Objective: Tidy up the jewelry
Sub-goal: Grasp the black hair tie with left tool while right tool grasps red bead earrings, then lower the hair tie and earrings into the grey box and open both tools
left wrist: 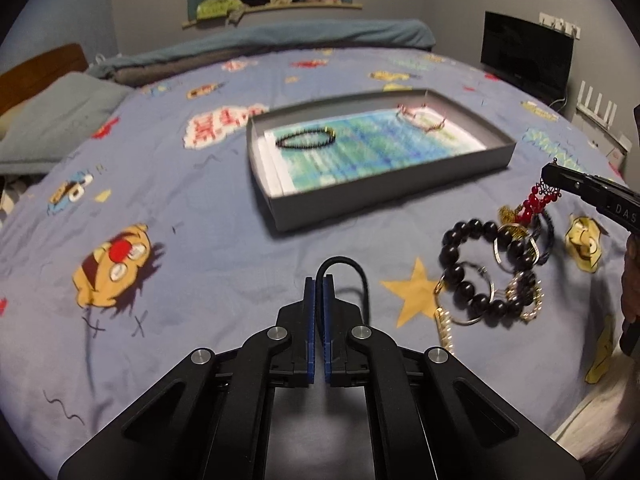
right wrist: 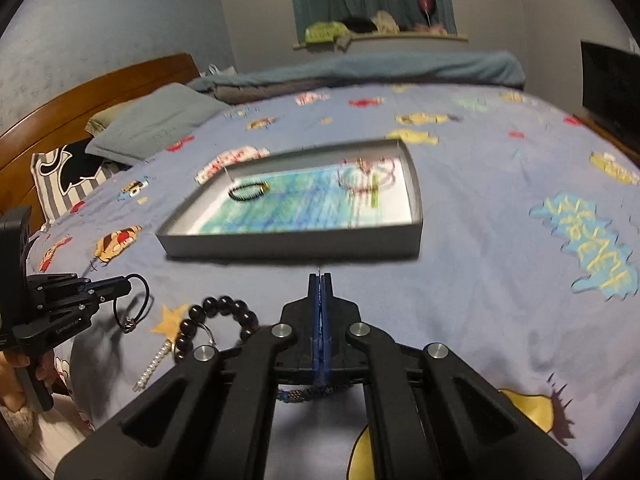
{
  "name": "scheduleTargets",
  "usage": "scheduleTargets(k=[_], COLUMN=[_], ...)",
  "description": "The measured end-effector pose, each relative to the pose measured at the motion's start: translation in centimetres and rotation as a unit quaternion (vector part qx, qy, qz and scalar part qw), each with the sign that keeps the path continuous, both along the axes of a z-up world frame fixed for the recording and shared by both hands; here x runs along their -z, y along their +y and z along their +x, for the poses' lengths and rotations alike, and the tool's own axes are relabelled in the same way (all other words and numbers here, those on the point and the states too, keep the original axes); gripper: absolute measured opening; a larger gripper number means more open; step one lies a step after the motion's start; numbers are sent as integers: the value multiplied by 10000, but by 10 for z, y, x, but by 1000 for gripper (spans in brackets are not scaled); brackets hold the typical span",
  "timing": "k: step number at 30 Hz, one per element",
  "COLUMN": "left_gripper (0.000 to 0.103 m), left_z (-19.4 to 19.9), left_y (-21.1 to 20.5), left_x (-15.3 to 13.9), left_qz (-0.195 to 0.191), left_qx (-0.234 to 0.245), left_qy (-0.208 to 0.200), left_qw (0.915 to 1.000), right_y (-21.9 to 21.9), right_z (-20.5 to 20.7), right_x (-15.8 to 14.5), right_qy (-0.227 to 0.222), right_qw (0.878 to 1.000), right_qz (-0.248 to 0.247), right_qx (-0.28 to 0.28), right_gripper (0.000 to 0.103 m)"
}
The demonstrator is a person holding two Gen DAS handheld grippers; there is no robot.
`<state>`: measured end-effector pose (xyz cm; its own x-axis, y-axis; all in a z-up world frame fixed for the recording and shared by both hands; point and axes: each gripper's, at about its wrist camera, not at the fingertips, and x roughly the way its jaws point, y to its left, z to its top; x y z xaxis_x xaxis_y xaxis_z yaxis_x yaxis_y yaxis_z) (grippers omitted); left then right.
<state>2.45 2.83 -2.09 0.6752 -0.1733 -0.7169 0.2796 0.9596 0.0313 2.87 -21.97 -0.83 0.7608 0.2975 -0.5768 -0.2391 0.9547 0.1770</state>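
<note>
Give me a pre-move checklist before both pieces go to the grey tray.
1. Left claw shut on the thin black cord loop: ok.
2. Right claw shut on the red beaded dangling piece: ok.
3. Red piece clear of the pile of large black bead bracelet: cannot tell.
4. Shallow grey cardboard tray has bare space between the small black bead bracelet and the pink chain: ok.
5. Path over the blue cartoon bedsheet: ok.
</note>
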Motion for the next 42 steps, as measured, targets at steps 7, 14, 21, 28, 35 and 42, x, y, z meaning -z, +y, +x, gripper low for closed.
scheduleTargets(k=[7,14,21,28,35,42], left_gripper=[4,4,4,4,4,4], left_z=[-15,-23,-6,22,64,104], left_y=[-10,-5,6,2,-12,-22], left_x=[-17,-27,-47,-87,-93,-54], left_qz=[-56,-190,-492,-640,-786,-715], left_qx=[126,143,50,-42,-182,-168], left_qy=[-357,-531,-561,-1008,-1070,-686], left_qw=[9993,9983,9972,9928,9910,9949], right_y=[3,4,5,8,10,4], right_z=[-16,-22,-19,6,37,75], right_x=[-24,-44,-81,-114,-120,-88], right_qy=[-556,-758,-1137,-1408,-1543,-1217], right_qw=[9983,9968,9926,9890,9865,9915], right_qz=[-195,-248,-349,-194,-70,17], right_qx=[35,81,232,414,544,452], right_gripper=[1,1,1,1,1,1])
